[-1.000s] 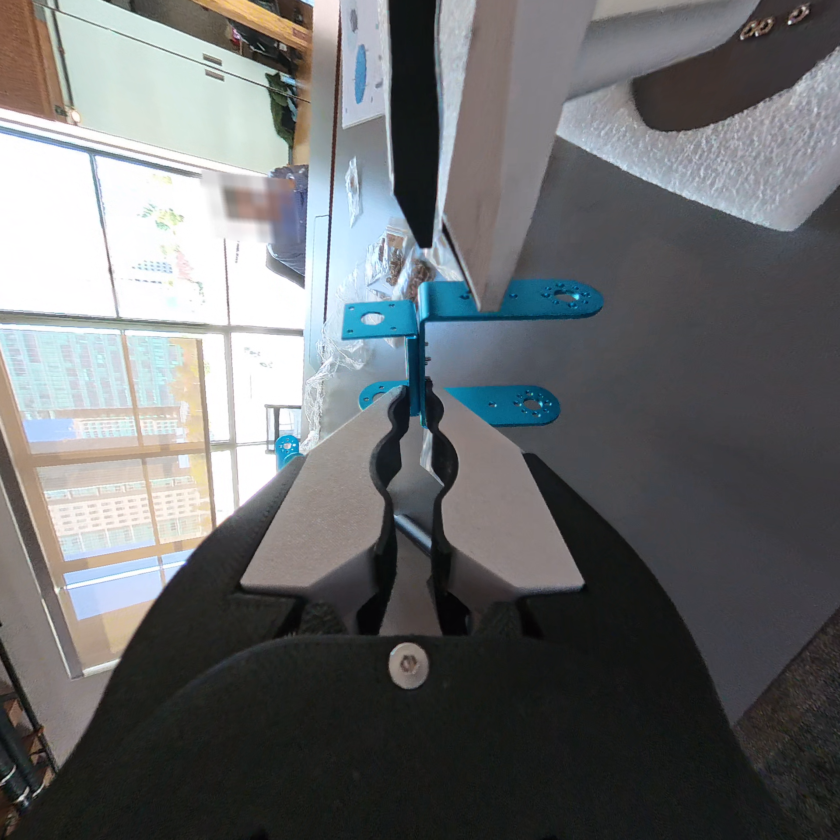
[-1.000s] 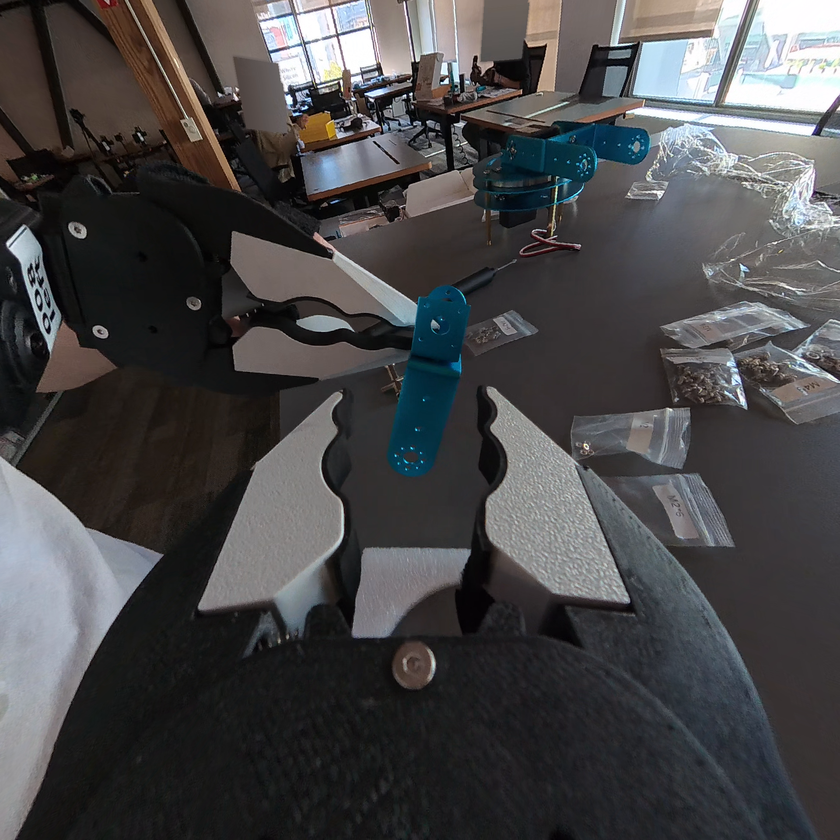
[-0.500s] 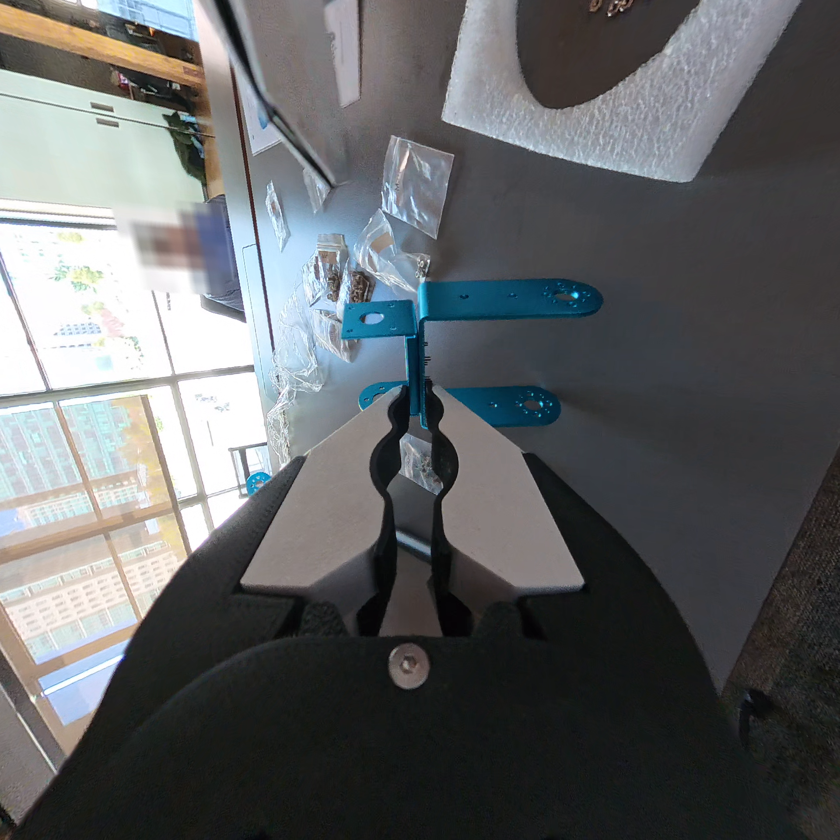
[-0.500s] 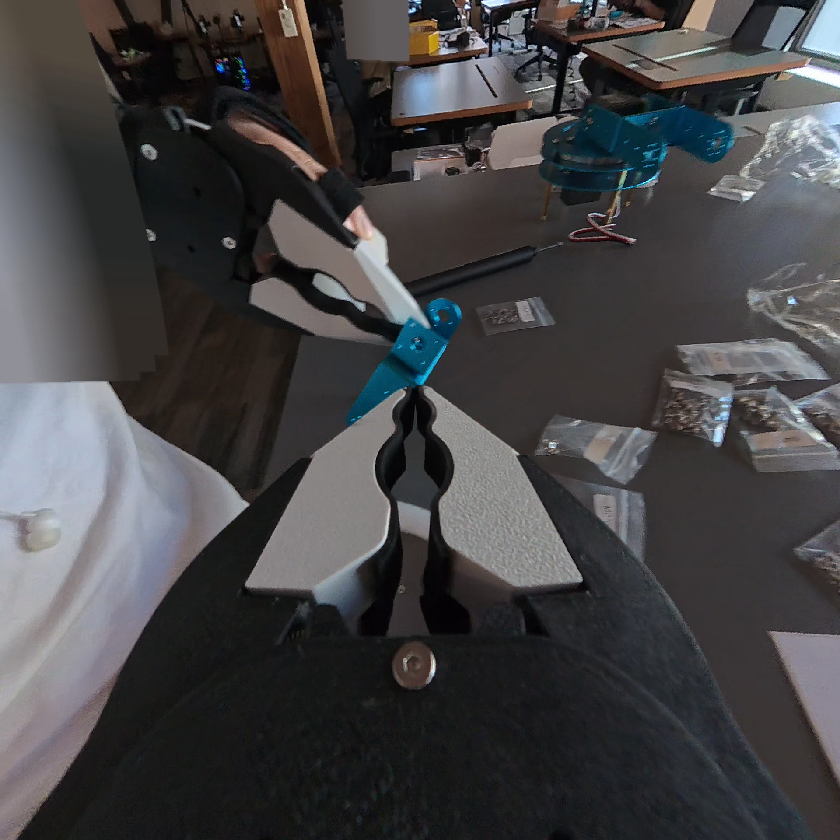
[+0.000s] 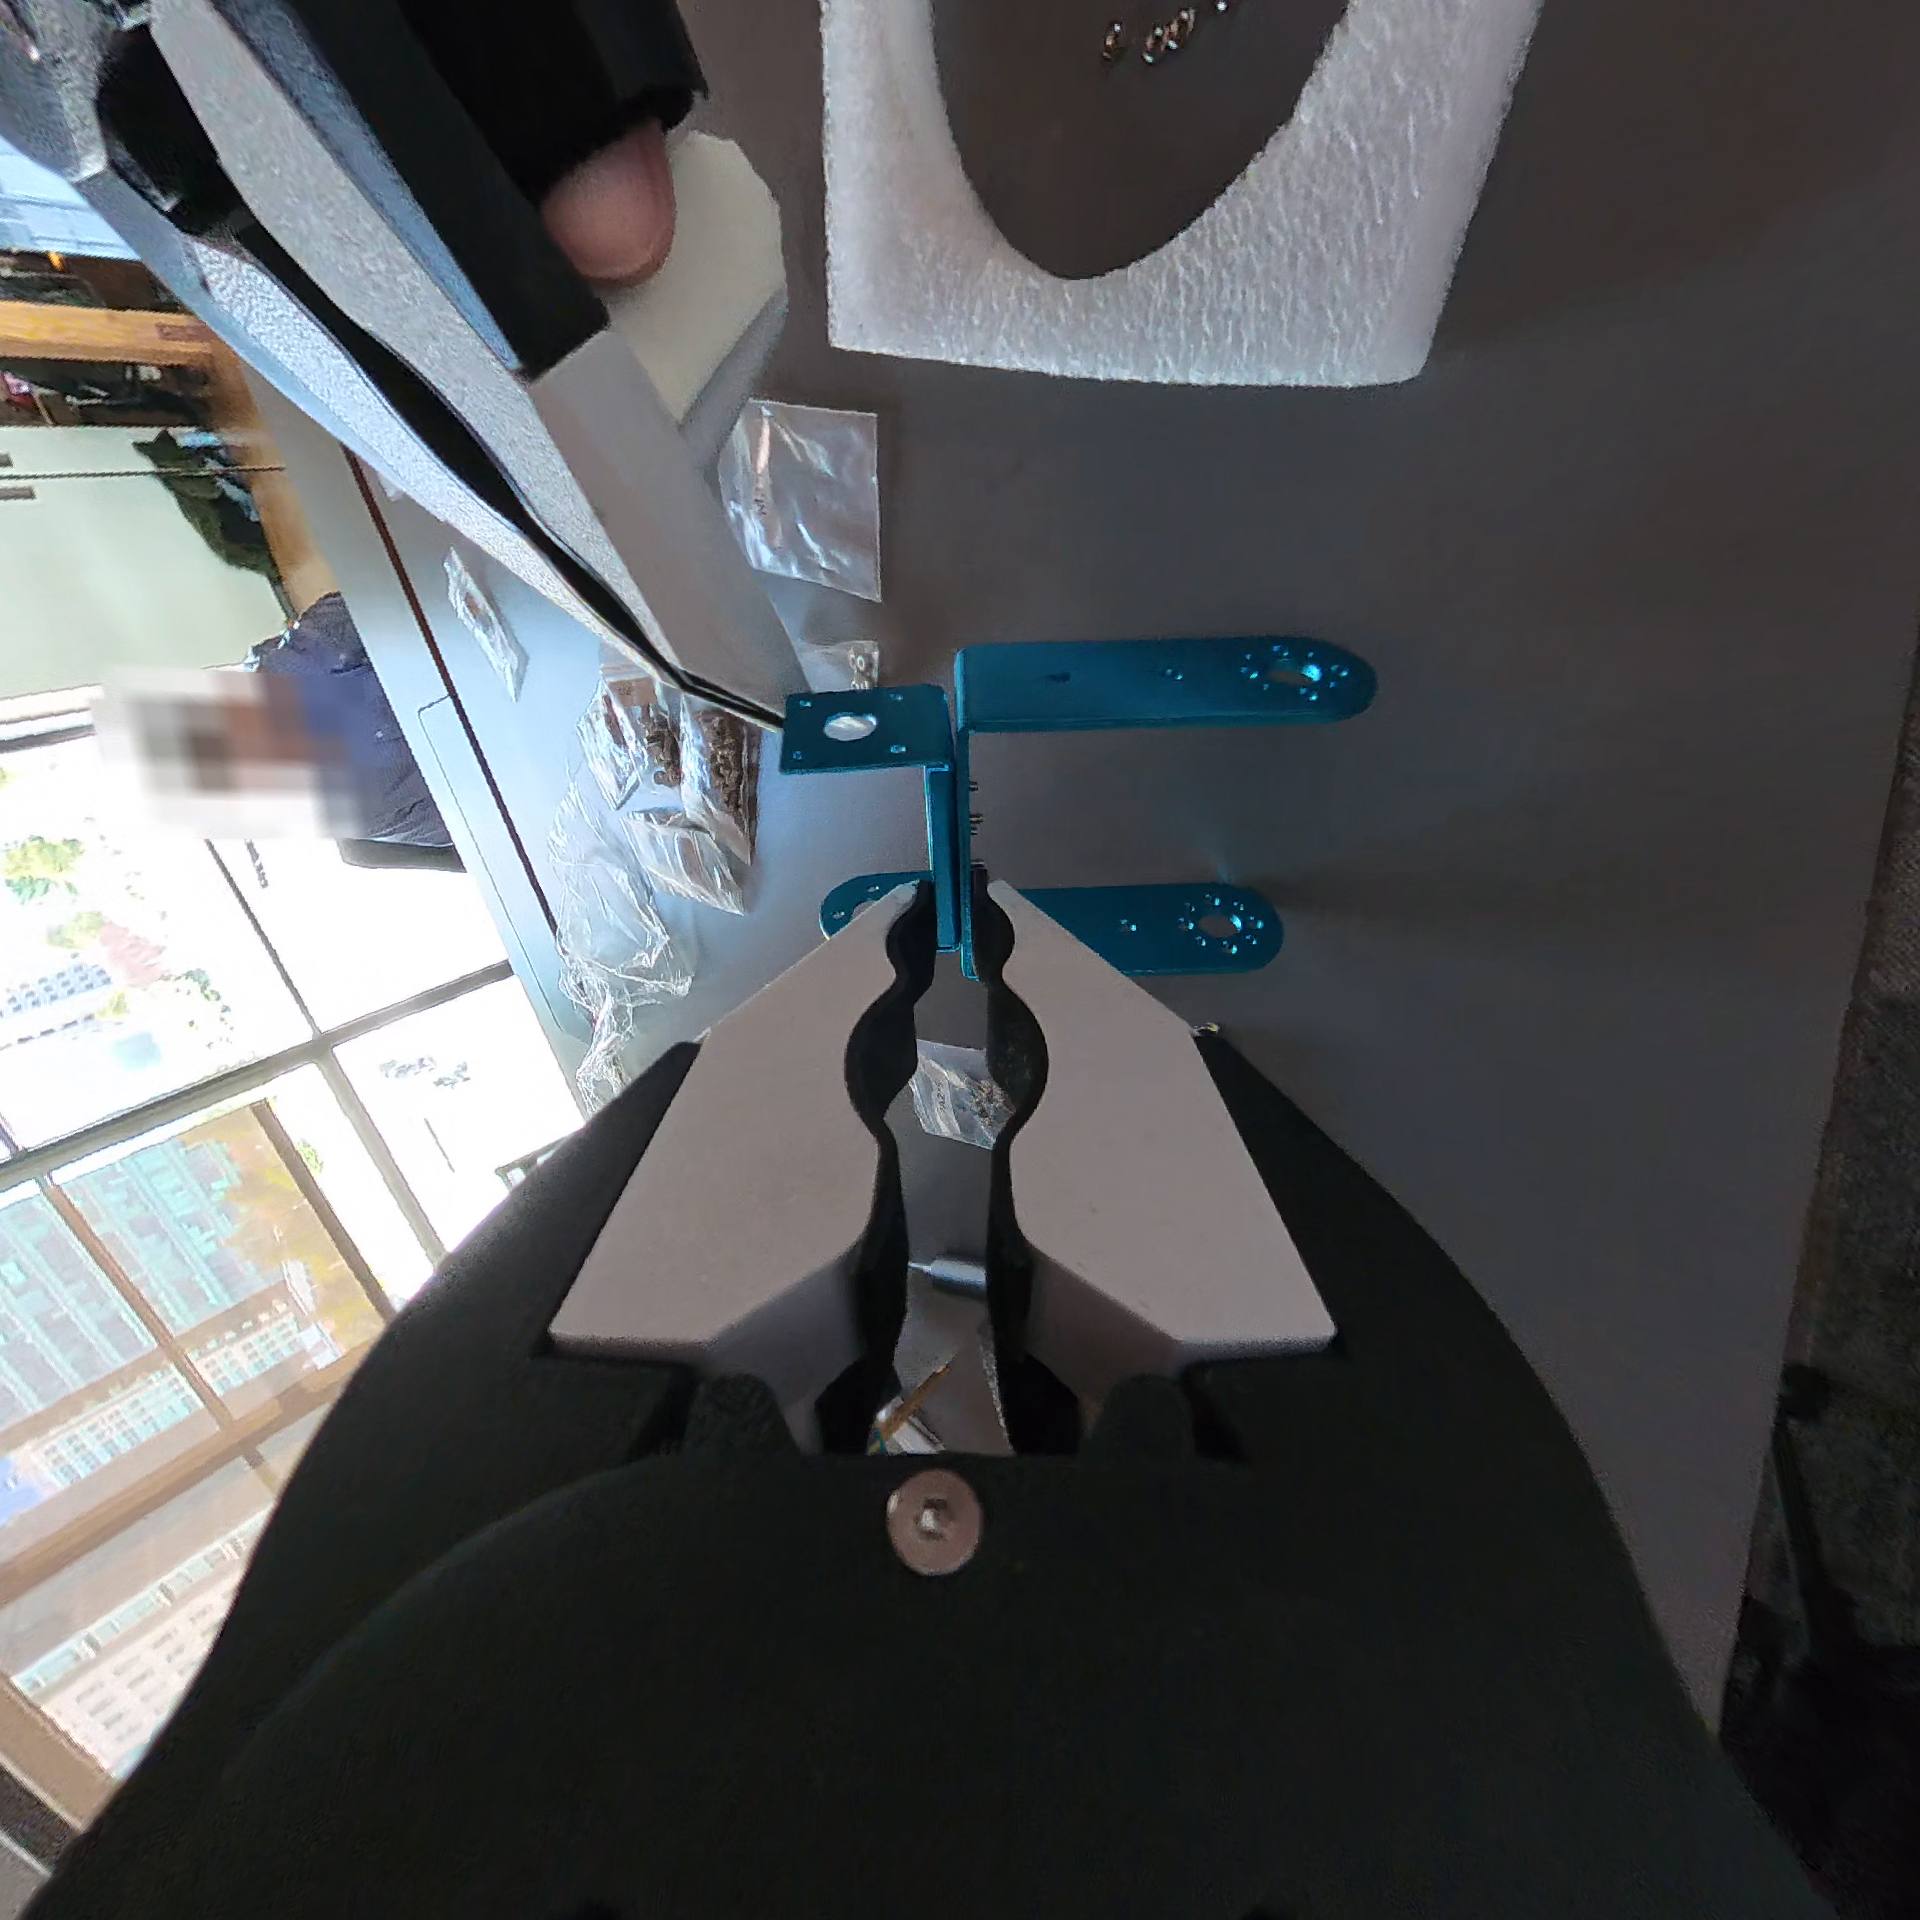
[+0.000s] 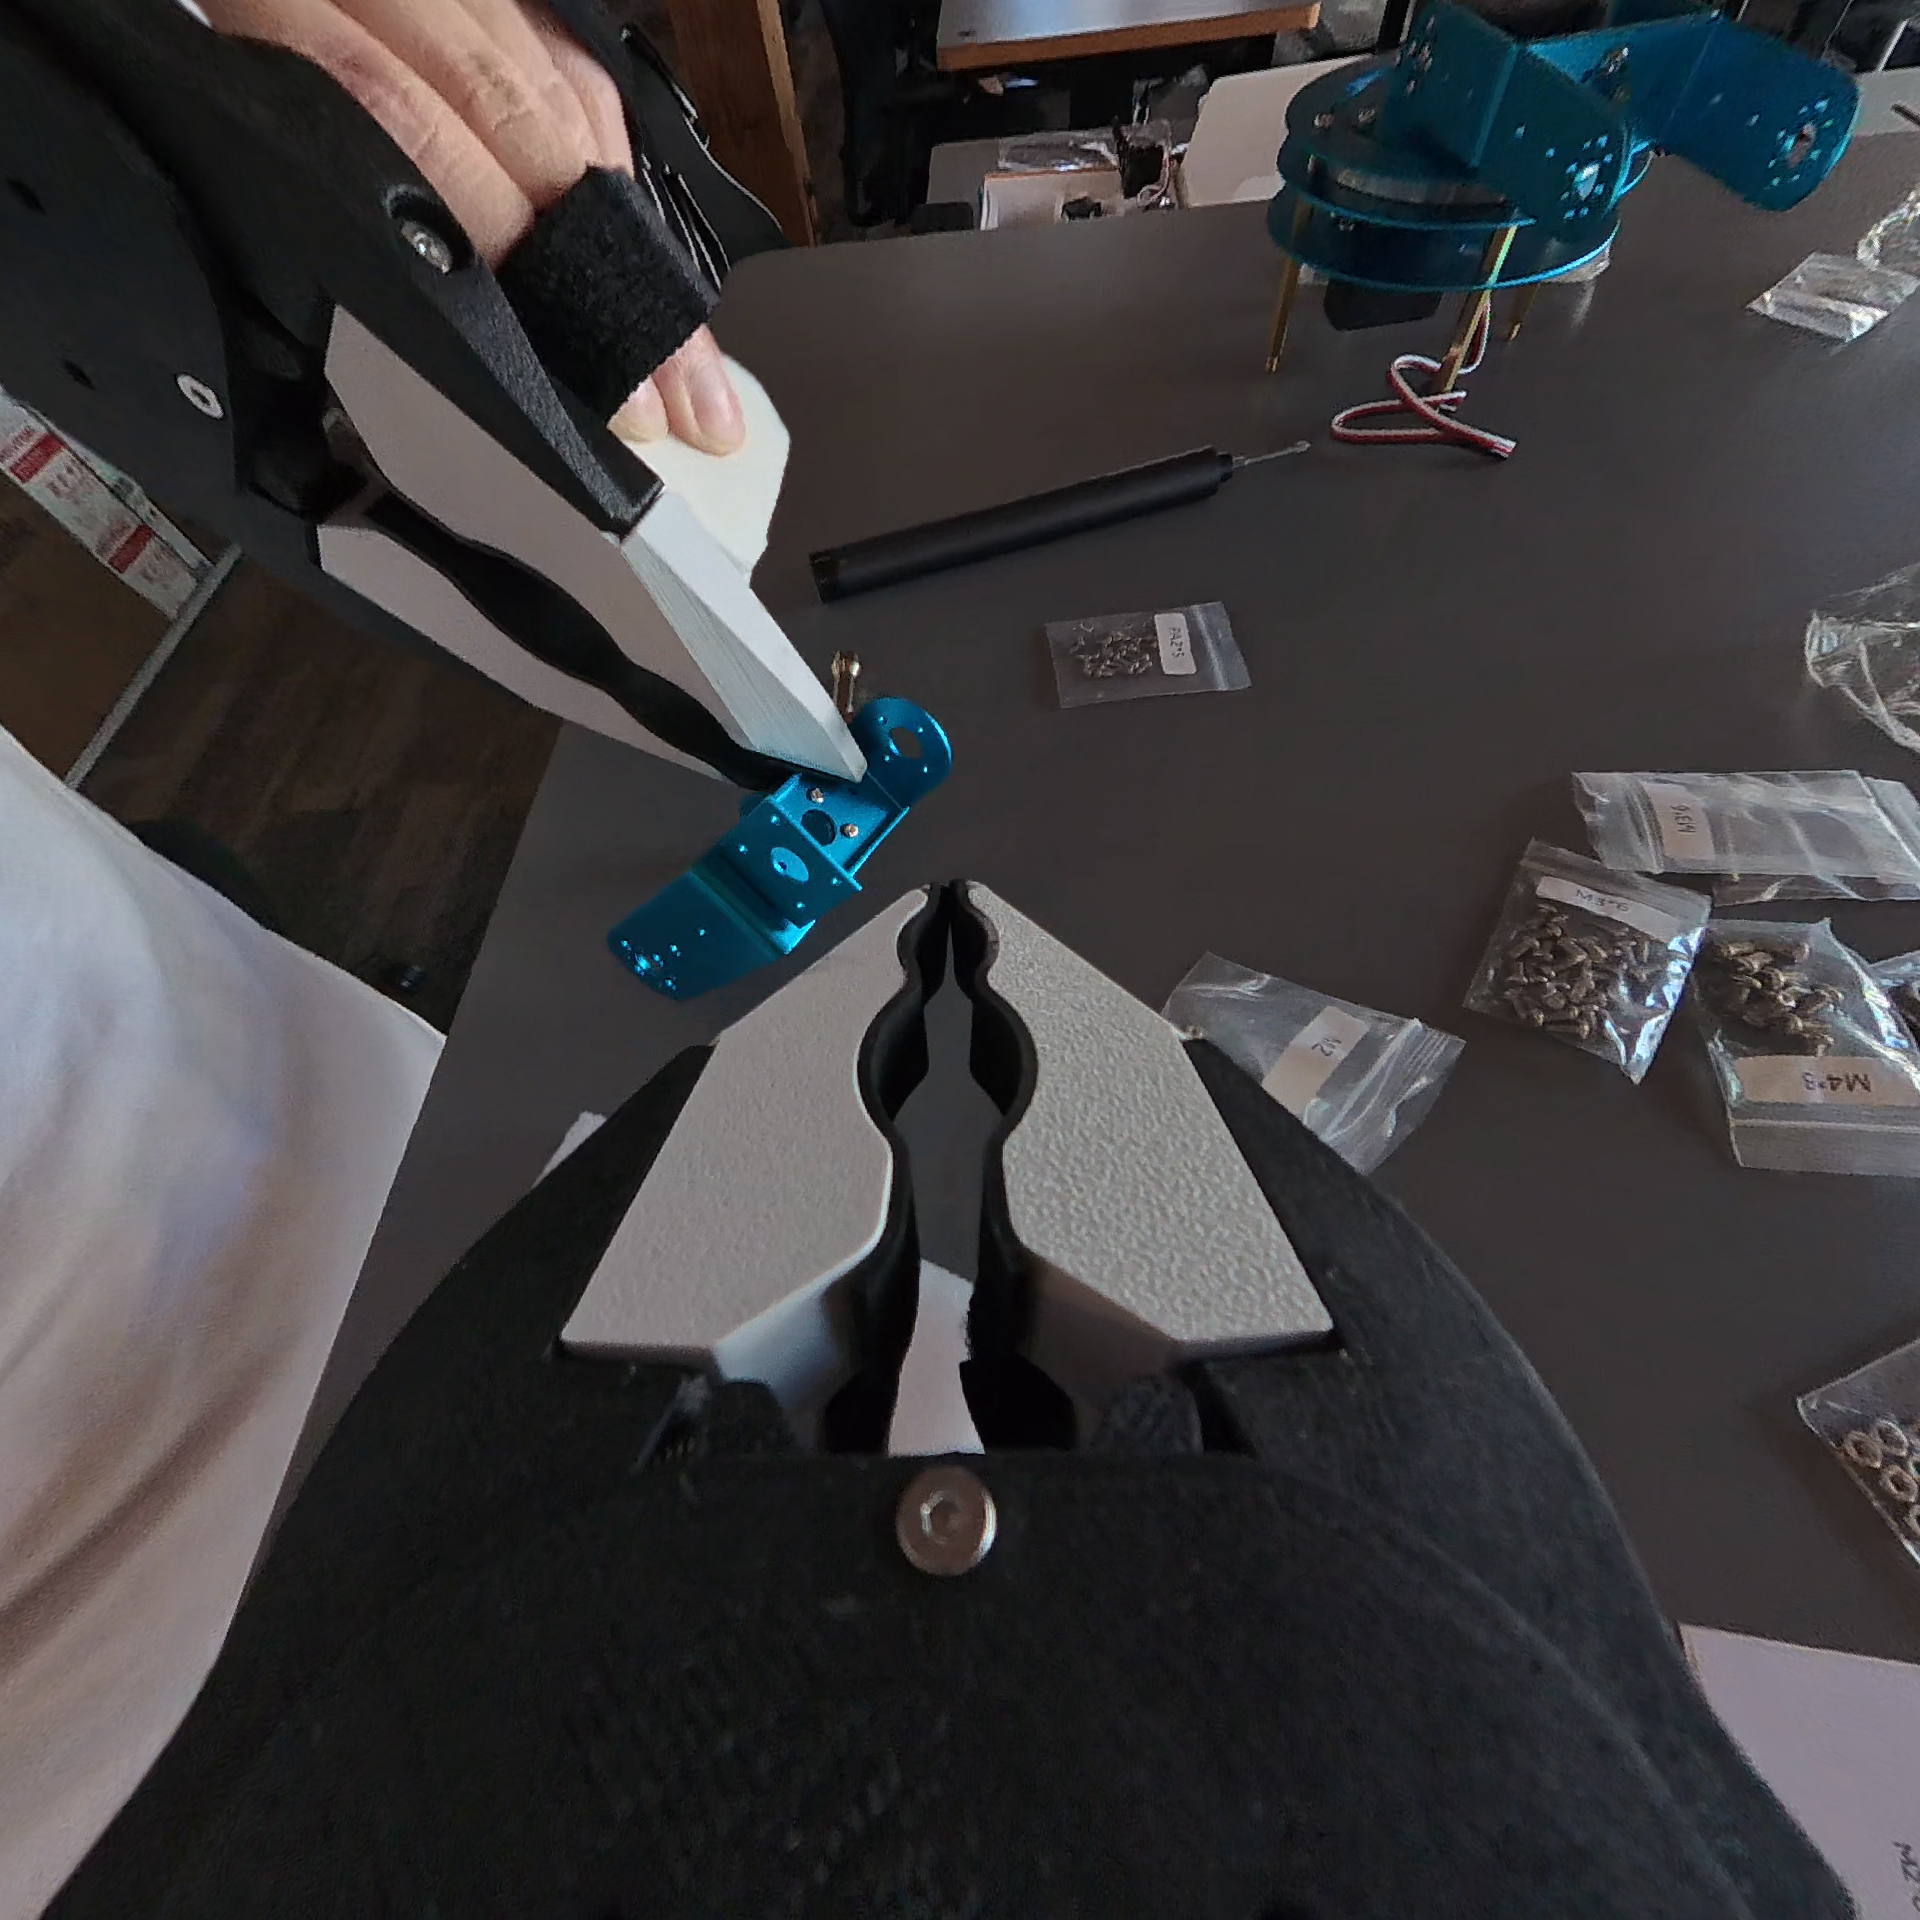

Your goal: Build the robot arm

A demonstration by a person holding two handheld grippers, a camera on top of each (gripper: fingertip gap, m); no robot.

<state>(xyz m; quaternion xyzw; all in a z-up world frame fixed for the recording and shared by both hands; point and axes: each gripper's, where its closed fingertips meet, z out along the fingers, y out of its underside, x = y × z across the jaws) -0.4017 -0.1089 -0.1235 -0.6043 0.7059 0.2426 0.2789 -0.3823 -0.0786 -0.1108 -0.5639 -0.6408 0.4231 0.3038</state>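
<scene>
My left gripper (image 5: pixel 954 906) is shut on the middle web of a blue metal bracket (image 5: pixel 1143 698) with two perforated arms and a small square plate. It holds the bracket in the air over the dark table (image 5: pixel 1455 520). In the right wrist view the left gripper (image 6: pixel 826 771) comes in from the upper left with the bracket (image 6: pixel 769 883) in its tips. My right gripper (image 6: pixel 948 891) is shut and empty, its tips just right of the bracket. In the left wrist view the right gripper (image 5: pixel 774 715) reaches the edge of the small plate.
On the table (image 6: pixel 1351 748) lie a black screwdriver (image 6: pixel 1039 520), several bags of screws (image 6: pixel 1590 956) and a blue robot base (image 6: pixel 1507 135) with a striped cable (image 6: pixel 1423 416). A white foam block (image 5: pixel 1143 208) lies beyond the bracket. A person's white shirt (image 6: pixel 156 1143) is at left. The grippers' ends are close to 4 centimetres from one another.
My right gripper went from open around the bracket's arm to shut, and now sits beside the bracket. The left gripper kept its hold and turned the bracket flatter.
</scene>
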